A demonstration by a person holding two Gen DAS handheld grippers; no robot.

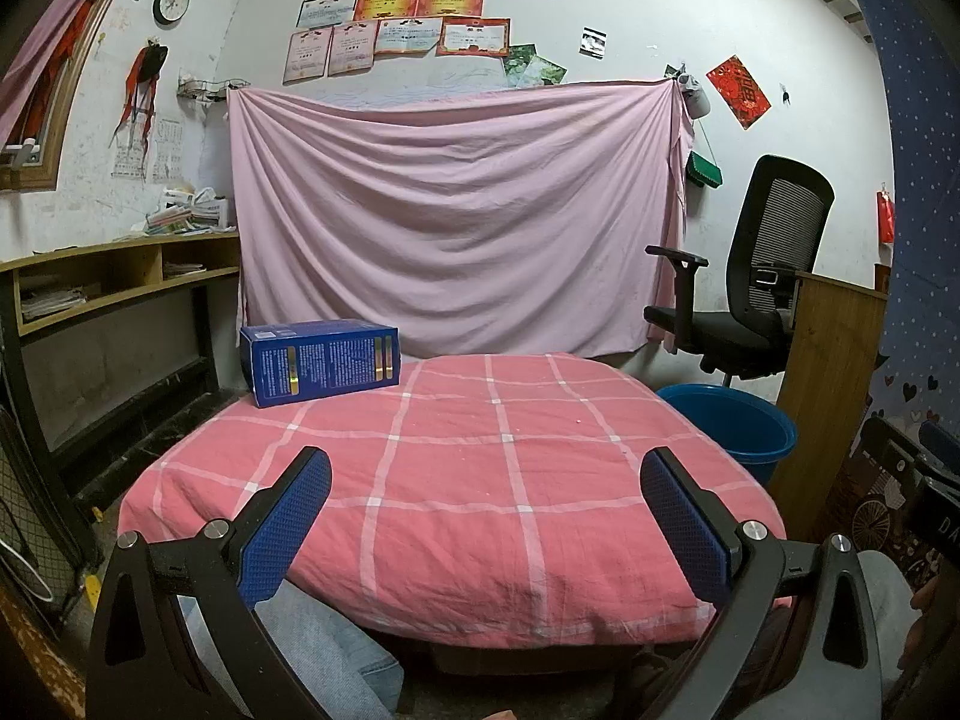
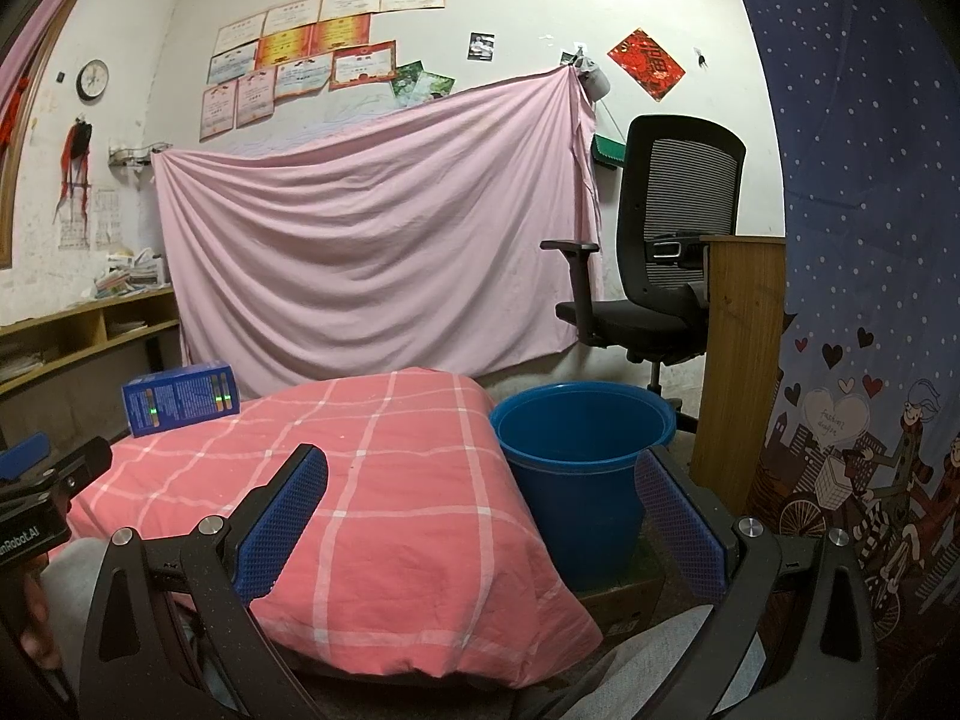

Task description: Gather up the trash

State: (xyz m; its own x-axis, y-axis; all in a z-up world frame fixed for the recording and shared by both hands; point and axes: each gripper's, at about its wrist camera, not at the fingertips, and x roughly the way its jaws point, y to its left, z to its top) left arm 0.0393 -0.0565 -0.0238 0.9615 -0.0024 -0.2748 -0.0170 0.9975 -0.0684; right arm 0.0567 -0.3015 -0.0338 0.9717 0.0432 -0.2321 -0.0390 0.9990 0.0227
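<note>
Left tongs (image 1: 485,516) and right tongs (image 2: 480,516) gape wide, holding nothing.

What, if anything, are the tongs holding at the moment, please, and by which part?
Nothing: left tongs and right tongs are open and empty; the blue box lies untouched.

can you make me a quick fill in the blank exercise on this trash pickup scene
1. The blue box lies at the far left corner of the pink ____ cloth.
2. The blue bucket stands on the ____, right of the cloth-covered surface.
3. The left gripper and the right gripper both have their jaws ____ and hold nothing.
4. Behind the bucket stands a black office ____.

Missing words: checked; floor; open; chair
</note>
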